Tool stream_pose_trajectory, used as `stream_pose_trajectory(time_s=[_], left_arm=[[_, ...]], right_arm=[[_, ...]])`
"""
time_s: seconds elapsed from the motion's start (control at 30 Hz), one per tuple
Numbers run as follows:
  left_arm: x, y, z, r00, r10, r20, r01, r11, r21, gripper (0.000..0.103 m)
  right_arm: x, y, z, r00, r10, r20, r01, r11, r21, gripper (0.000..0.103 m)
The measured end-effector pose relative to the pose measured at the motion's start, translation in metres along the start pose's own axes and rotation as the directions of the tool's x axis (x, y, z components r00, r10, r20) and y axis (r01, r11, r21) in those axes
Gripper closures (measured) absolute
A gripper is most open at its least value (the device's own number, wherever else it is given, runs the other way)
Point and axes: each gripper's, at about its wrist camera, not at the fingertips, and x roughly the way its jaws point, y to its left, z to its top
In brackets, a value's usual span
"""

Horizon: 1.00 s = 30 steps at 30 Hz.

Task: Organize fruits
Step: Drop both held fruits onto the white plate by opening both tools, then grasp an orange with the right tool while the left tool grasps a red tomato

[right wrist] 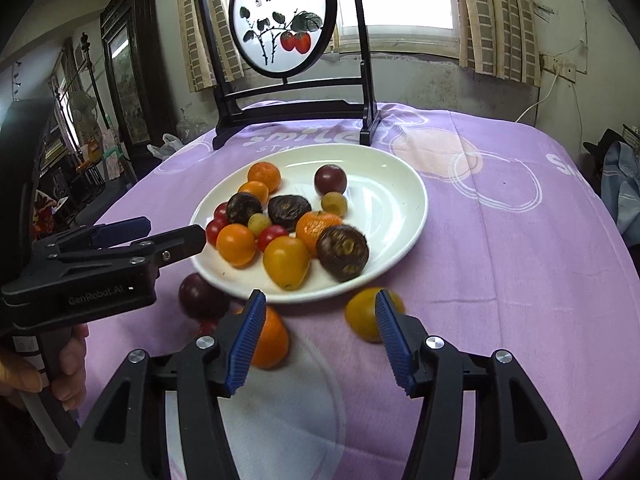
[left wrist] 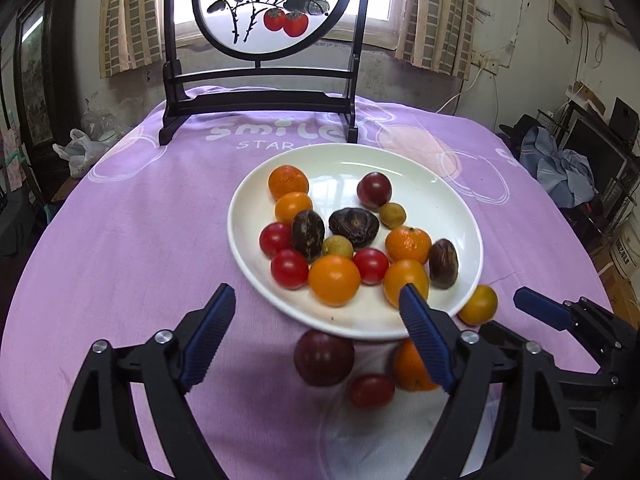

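Observation:
A white plate (left wrist: 448, 204) (right wrist: 392, 200) on the purple cloth holds several small fruits: oranges, red and yellow tomatoes, dark plums, brown water chestnuts. Off the plate, near its front edge, lie a dark plum (left wrist: 323, 357) (right wrist: 202, 297), a red tomato (left wrist: 371, 390), an orange (left wrist: 412, 368) (right wrist: 272, 338) and a yellow tomato (left wrist: 478, 305) (right wrist: 362, 314). My left gripper (left wrist: 316, 320) is open and empty above the plum. My right gripper (right wrist: 320, 336) is open and empty between the orange and the yellow tomato. Each gripper shows in the other's view, the left (right wrist: 160, 240) and the right (left wrist: 540, 312).
A dark wooden stand with a round painted screen (left wrist: 264, 4) (right wrist: 284, 16) stands at the table's back edge. The round table's purple cloth (left wrist: 120, 240) falls off at left and right. Room clutter lies beyond.

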Motion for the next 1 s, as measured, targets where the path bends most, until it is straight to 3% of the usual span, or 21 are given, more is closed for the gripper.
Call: stream_pose_trajectory(time_s=[0.47,0.8,1.0], left_arm=[[-0.007,0.015,-0.04,1.0,0.01,-0.003,-0.01,1.0,-0.011,0.018],[-0.005,0.027,-0.043,0.999,-0.006,-0.04,0.004,0.999,-0.037,0.012],[-0.005,0.04,-0.04,0.999,0.01,-0.039,-0.013,0.996,-0.084,0.011]], right_arm=[[-0.003,0.03,-0.036,0.998,-0.025,-0.055,0.021,0.997,-0.072,0.045],[0.029,0.044,-0.035,0.986,-0.11,-0.126,0.09,0.984,-0.157,0.045],[0.049,0.061,-0.027,0.985,-0.098,-0.142,0.068,0.977,-0.202,0.045]])
